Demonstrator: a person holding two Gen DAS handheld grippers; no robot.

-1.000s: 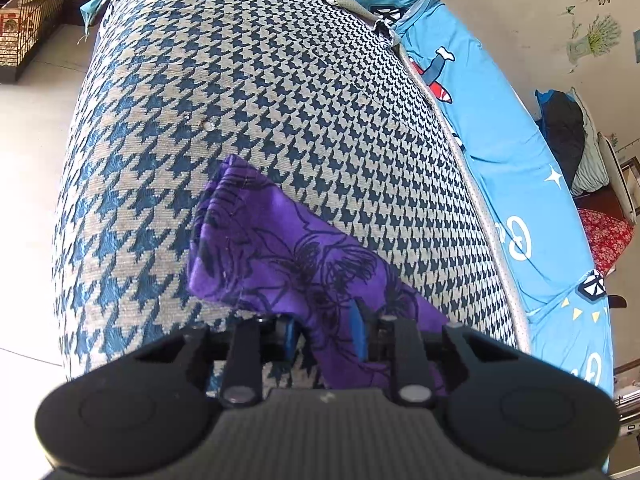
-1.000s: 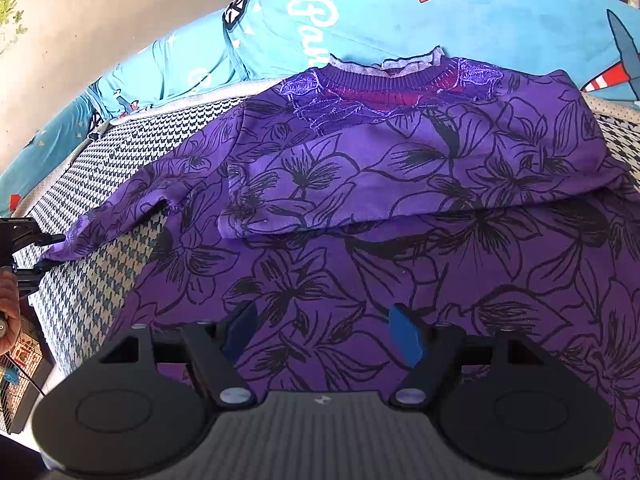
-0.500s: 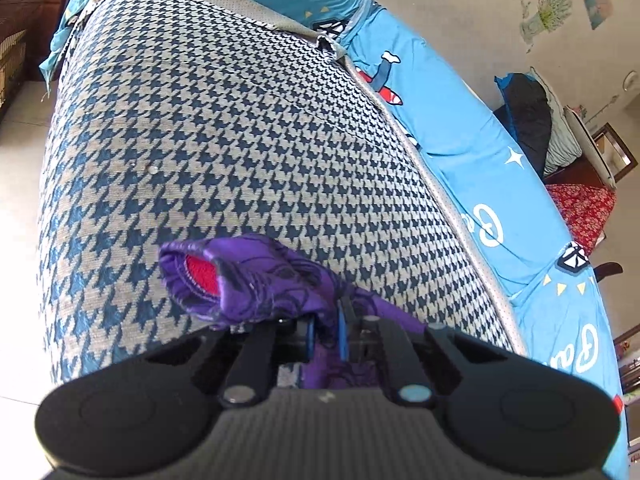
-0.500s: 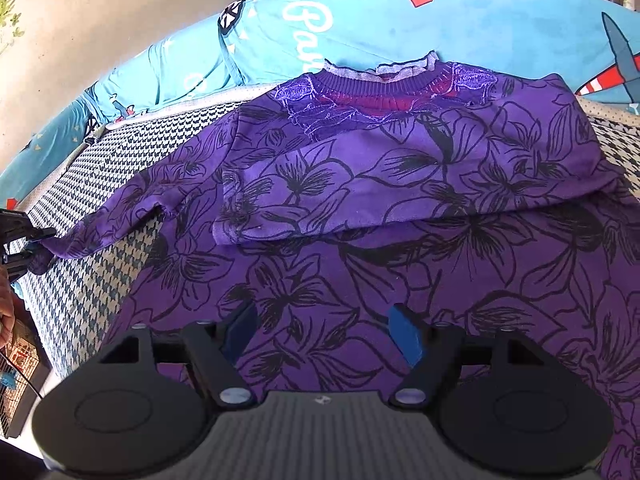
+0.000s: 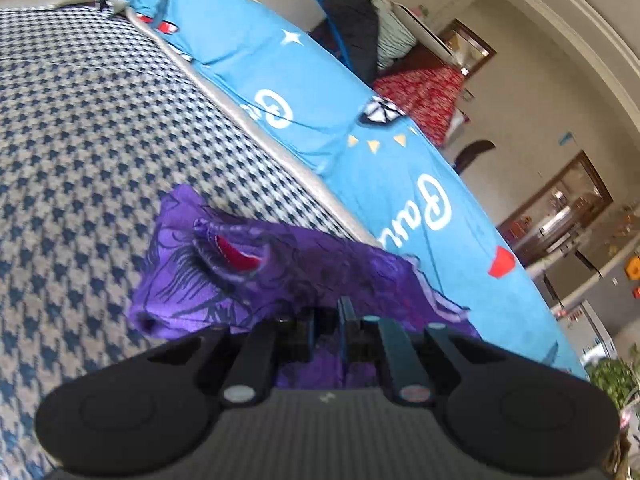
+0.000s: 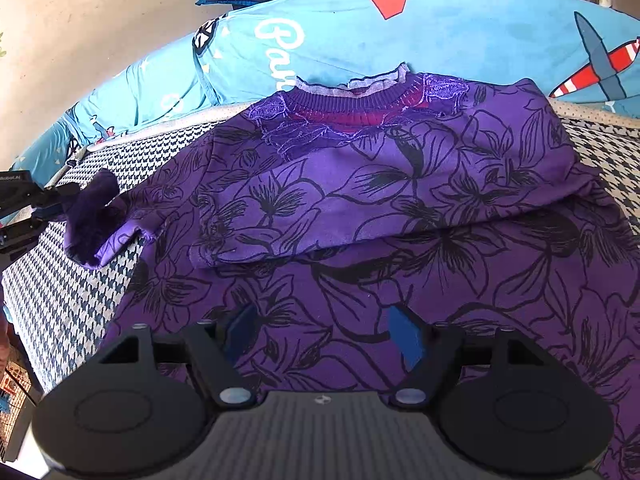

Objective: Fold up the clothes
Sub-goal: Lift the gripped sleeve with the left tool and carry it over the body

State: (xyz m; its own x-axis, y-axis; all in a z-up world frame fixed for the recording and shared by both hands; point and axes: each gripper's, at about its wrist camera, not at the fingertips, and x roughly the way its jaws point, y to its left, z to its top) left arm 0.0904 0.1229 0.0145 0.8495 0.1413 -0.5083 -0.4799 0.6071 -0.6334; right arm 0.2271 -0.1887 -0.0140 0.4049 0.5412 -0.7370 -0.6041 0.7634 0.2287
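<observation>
A purple sweater with black flower outlines [image 6: 380, 200] lies spread on the houndstooth bed cover [image 6: 72, 300], collar toward the blue quilt. One sleeve is folded across its chest. My left gripper [image 5: 326, 320] is shut on the cuff end of the other sleeve [image 5: 224, 264], lifted off the cover, its red lining showing. In the right wrist view that gripper [image 6: 44, 204] sits at the far left with the bunched cuff [image 6: 94, 216]. My right gripper [image 6: 322, 330] hovers open above the sweater's lower body, nothing between its fingers.
A blue cartoon-print quilt [image 6: 440, 32] runs along the far side of the bed. Dark and red cushions [image 5: 360, 28] pile at its end near the wall. Wooden furniture [image 5: 560, 208] stands beyond, and a wire cage [image 6: 12, 392] sits on the floor at the left.
My left gripper closed on the sleeve cuff, lifted it and carried it toward the sweater's body while rolling. The right gripper stayed put and open.
</observation>
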